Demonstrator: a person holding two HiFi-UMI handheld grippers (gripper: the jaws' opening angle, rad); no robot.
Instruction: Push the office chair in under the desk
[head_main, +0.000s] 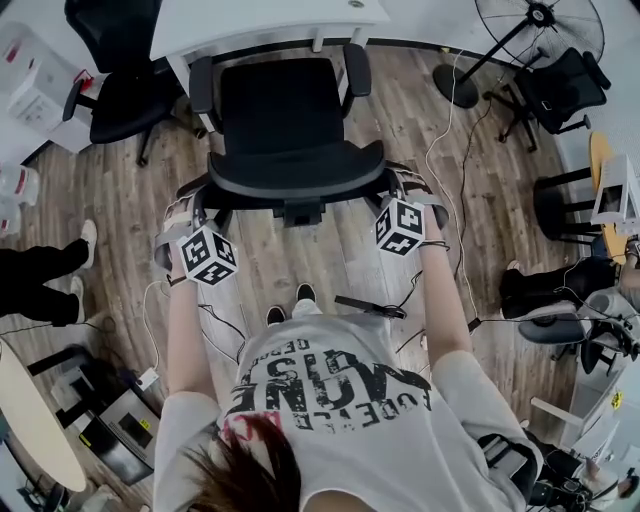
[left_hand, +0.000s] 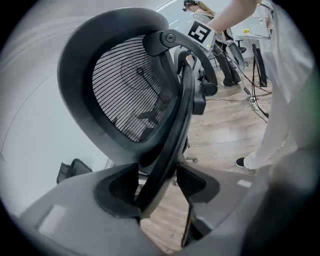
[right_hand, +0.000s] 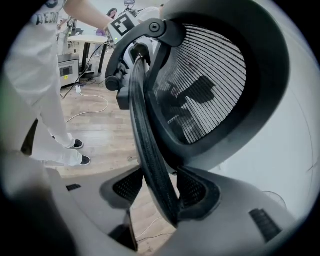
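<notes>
A black office chair (head_main: 283, 112) stands in front of me, its seat facing a white desk (head_main: 262, 24) and partly under the desk's front edge. My left gripper (head_main: 180, 216) is at the left end of the chair's backrest (head_main: 295, 180), and my right gripper (head_main: 412, 186) is at the right end. In the left gripper view the jaws of the left gripper (left_hand: 157, 187) straddle the backrest's black rim (left_hand: 170, 135). The right gripper (right_hand: 160, 190) grips the rim (right_hand: 145, 130) the same way. The mesh back (left_hand: 127, 85) fills both gripper views.
A second black chair (head_main: 125, 95) stands left of the desk, and a third (head_main: 560, 85) at the far right beside a floor fan (head_main: 537, 25). Cables (head_main: 450, 200) trail over the wooden floor. A person's legs (head_main: 40, 275) reach in from the left. A round table (head_main: 30, 420) sits lower left.
</notes>
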